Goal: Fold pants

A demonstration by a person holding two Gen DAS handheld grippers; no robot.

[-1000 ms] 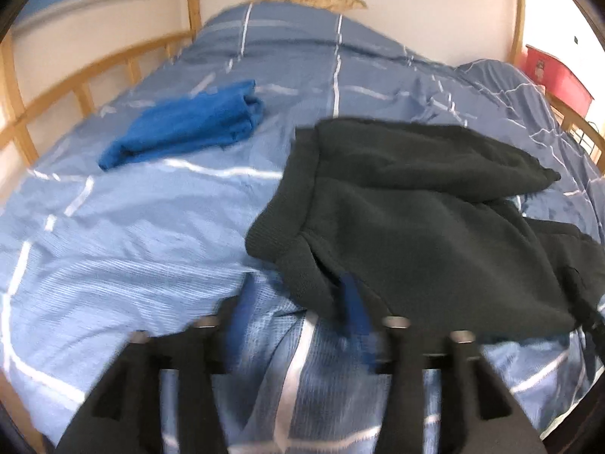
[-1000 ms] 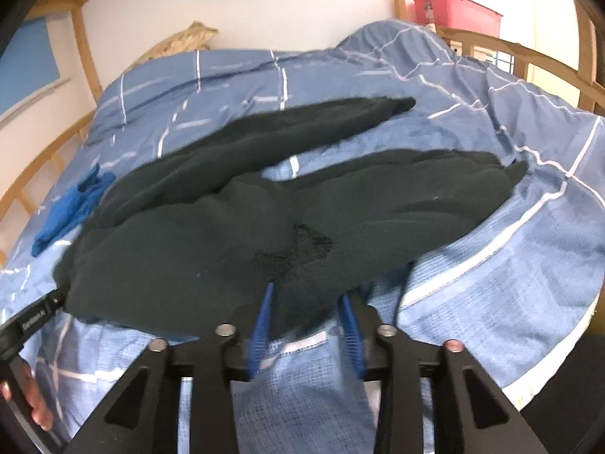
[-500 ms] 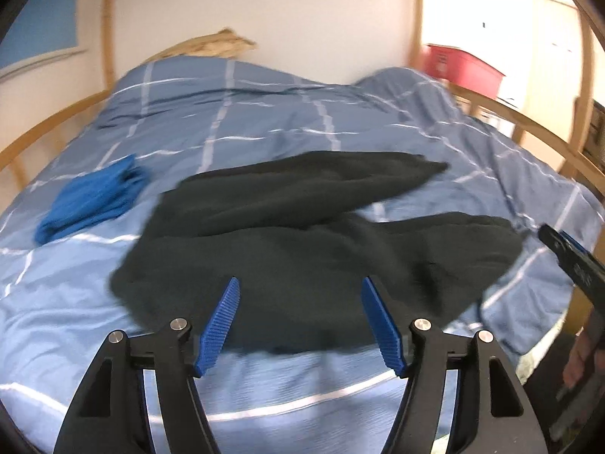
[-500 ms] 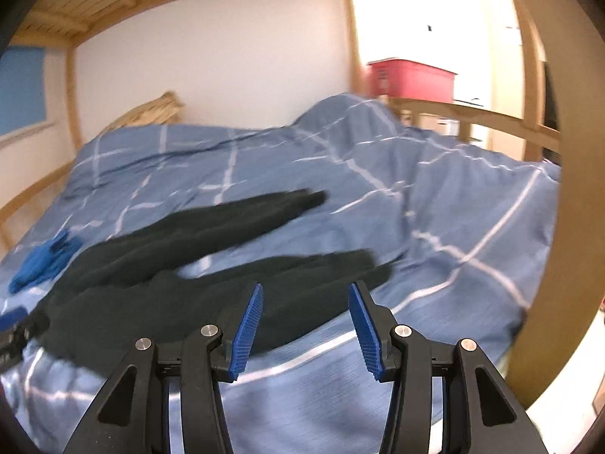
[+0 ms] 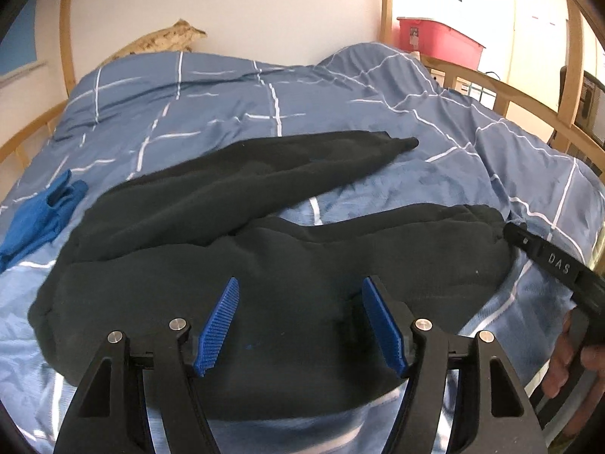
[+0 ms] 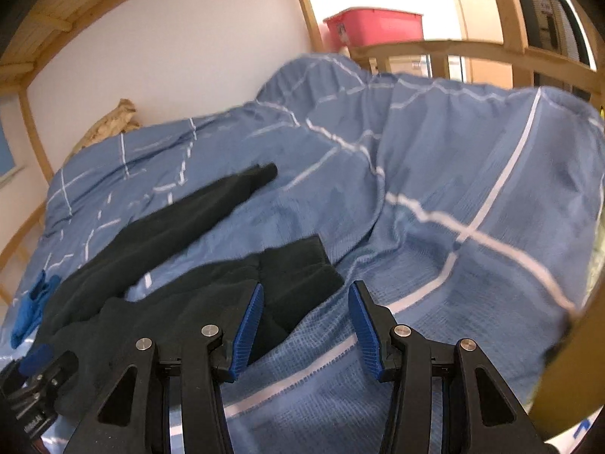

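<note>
Black pants (image 5: 264, 265) lie spread flat on the blue checked duvet (image 5: 227, 106), waist end toward the left, 2 legs splayed in a V running right and away; far leg (image 5: 302, 166) ends near the duvet's middle, near leg (image 5: 416, 242) ends close to the bed's right side. Left gripper (image 5: 298, 321) hangs over the seat area of the pants, blue pads (image 5: 217, 325) apart with nothing clamped; its jaws have just been opening, only loose fabric below the gap. Right gripper (image 6: 304, 331) sits over the cuff of the near leg (image 6: 298, 276), pads apart, not pinching; cuff edge lies under the left pad, bare duvet under the right. In the left wrist view the right gripper's black body shows at the right edge, with the hand (image 5: 567, 355) holding it below. Folded blue cloth (image 5: 41, 215) sits on the duvet left of the pants, apart from them. Red bin (image 5: 435, 41) beyond the wooden bed frame (image 5: 385, 3), tan pillow (image 5: 162, 38) at the far wall.
</note>
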